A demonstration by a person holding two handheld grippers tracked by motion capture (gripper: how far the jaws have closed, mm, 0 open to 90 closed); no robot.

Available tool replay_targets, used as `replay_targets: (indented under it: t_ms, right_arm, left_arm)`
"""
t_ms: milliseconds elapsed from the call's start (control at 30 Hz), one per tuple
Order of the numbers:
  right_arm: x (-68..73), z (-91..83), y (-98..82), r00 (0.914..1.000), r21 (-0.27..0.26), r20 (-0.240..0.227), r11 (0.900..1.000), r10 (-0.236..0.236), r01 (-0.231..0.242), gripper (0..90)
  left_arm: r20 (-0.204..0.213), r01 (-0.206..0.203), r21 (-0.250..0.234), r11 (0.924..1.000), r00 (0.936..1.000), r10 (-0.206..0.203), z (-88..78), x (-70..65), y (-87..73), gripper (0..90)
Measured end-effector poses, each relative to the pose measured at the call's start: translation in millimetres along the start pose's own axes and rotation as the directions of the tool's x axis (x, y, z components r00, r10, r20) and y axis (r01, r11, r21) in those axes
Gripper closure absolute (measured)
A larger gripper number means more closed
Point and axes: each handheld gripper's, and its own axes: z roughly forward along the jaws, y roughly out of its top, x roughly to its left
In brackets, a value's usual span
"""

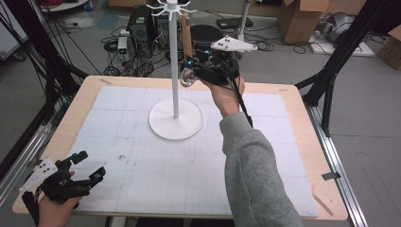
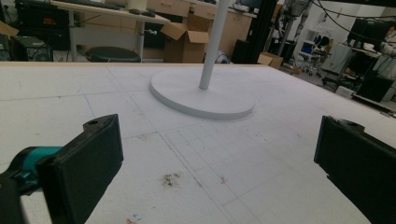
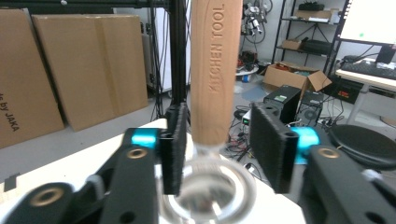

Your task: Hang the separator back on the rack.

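- right gripper (image 3: 219,154) is up beside the top part of the white stand's pole (image 1: 174,61), held out over the far half of the table (image 1: 307,142)
- between its jaws hangs a kitchen tool with a wooden handle (image 3: 215,70), "KITCHEN TOOL" stamped along it, and a round metal end (image 3: 210,191) just below the jaws
- the jaws aren't clamping it: there's a visible gap between the handle and the pad on one side, and the other pad sits right by the wood, can't tell if it touches. So the gripper is open with the handle in the gap
- from the high view the handle (image 1: 187,35) runs up from the gripper toward the spoked hook ring at the top of the stand (image 1: 171,7), and the metal end (image 1: 187,78) sits just beside the pole, at the gripper's tip
- stand's round base (image 1: 176,124) is on the white mat, well below the right gripper
- left gripper (image 1: 87,165) is down at the near left corner of the table, well away from the stand and the tool
- its jaws are spread wide with nothing between them, just bare gridded mat (image 2: 210,154) ahead and the stand's base (image 2: 201,95) further out in front
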Motion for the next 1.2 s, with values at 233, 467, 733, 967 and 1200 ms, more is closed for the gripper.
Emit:
replay_targets:
  t_ms: [233, 467, 733, 967, 1200]
  right_arm:
    - [-0.5, -11.3, -5.2, 0.9996, 0.011, -0.028, 1.000, -0.005, 0.005, 37.2]
    - [1.7, -21.7, -19.1, 0.9950, 0.065, -0.097, 0.997, -0.025, 0.032, 15.5]
    - [3.8, -38.7, -38.3, 0.9931, 0.108, -0.111, 0.993, -0.038, 0.051, 0.5]
    - [4.0, -55.0, -55.1, 0.9886, 0.117, -0.145, 0.991, -0.042, 0.059, 0.5]
    - [-2.7, -67.2, -73.4, 0.9885, 0.112, -0.150, 0.993, -0.019, 0.036, 0.5]
  left_arm:
    - [-0.002, -0.006, -0.001, 1.0000, 1.0000, 0.006, 0.1, -0.8, 0.3, 1.8]
    - [0.001, -0.018, 0.010, 0.9998, 0.9998, 0.018, 2.0, -3.3, 0.0, 1.8]
    - [0.011, -0.025, 0.009, 0.9996, 0.9996, 0.025, 6.9, -5.4, 0.9, 1.8]
    - [0.025, -0.031, 0.014, 0.9994, 0.9992, 0.030, 17.5, -8.5, 1.6, 1.8]
    - [0.048, -0.044, 0.021, 0.9988, 0.9979, 0.043, 23.7, -13.7, 2.0, 1.8]
